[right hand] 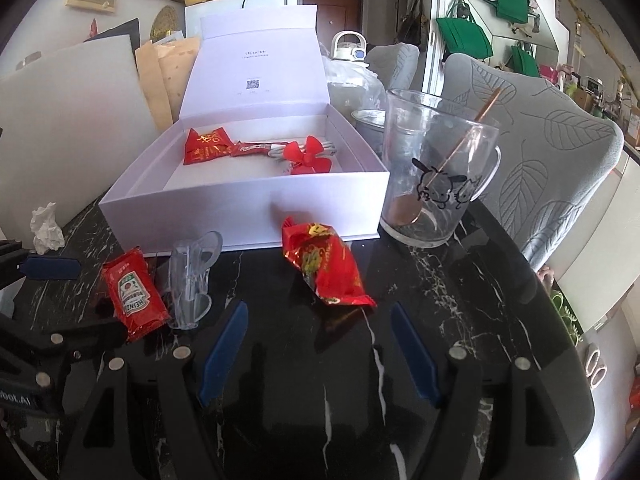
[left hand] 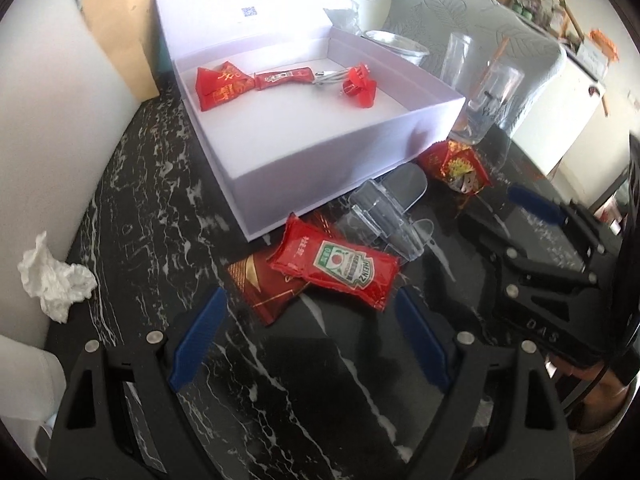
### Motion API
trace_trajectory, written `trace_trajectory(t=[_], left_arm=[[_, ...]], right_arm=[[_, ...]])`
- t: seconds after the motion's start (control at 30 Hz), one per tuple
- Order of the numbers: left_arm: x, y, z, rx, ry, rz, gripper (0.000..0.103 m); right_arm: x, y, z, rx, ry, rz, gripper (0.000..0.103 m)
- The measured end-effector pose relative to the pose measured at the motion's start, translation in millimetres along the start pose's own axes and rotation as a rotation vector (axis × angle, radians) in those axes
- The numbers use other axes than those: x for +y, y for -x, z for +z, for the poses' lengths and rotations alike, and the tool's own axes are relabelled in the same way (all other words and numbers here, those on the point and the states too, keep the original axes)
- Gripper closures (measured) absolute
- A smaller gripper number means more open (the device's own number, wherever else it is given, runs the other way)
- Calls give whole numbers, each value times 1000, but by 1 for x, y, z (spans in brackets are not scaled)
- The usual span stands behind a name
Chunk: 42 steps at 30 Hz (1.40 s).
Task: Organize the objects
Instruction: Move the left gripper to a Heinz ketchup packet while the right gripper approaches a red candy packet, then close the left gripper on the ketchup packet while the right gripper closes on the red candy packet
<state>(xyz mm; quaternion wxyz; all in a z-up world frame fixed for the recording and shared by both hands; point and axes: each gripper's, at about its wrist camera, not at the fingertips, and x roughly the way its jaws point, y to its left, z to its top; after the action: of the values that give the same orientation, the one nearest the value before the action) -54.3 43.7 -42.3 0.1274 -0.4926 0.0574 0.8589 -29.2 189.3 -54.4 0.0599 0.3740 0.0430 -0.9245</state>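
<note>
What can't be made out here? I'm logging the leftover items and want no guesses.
- Dark red packet: left wrist view, mostly covered by the ketchup sachet; label unreadable.
- Clear plastic piece: both views, transparent; what it is stays unclear.
- Lid print: right wrist view, too small to read.
- White cable in the box: partly hidden behind the red fan.

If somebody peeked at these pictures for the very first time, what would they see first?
Probably the big white box with its lid up at the middle of the black marble table, with red packets and a little red fan inside. Next, the bright red ketchup packet and the red snack bag lying on the table in front of the box, and the cartoon glass mug to its right.
</note>
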Motion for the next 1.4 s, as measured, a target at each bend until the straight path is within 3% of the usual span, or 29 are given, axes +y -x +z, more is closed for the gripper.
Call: trace_trajectory(t=[0.27,0.53,0.67,0.73,0.8,0.9,1.0,1.4], left_arm=[[-17,-17,5,14,-103,22,17],[-15,-26,9,22,-102,25,17],[-17,-28,10,11,-117,22,17],[-17,-28,10,6,-118,18,17],[-16,-28,10,-4,-122,15,17],[-16,-26,10,-18,-121,-4,18],[-14,-22,10,-45,-104,-10,29],[-15,-3,1,-70,-74,-46,32]], right_arm=[[-3,-17,14,22,37,15,28],[-18,-48,26,138,25,15,28],[-18,-56,28,148,16,46,28],[-17,-55,27,140,23,47,34],[-17,-55,27,136,30,50,52],[-16,-52,26,135,42,56,69],[-18,-49,24,139,44,65,70],[-22,-26,6,144,32,87,70]])
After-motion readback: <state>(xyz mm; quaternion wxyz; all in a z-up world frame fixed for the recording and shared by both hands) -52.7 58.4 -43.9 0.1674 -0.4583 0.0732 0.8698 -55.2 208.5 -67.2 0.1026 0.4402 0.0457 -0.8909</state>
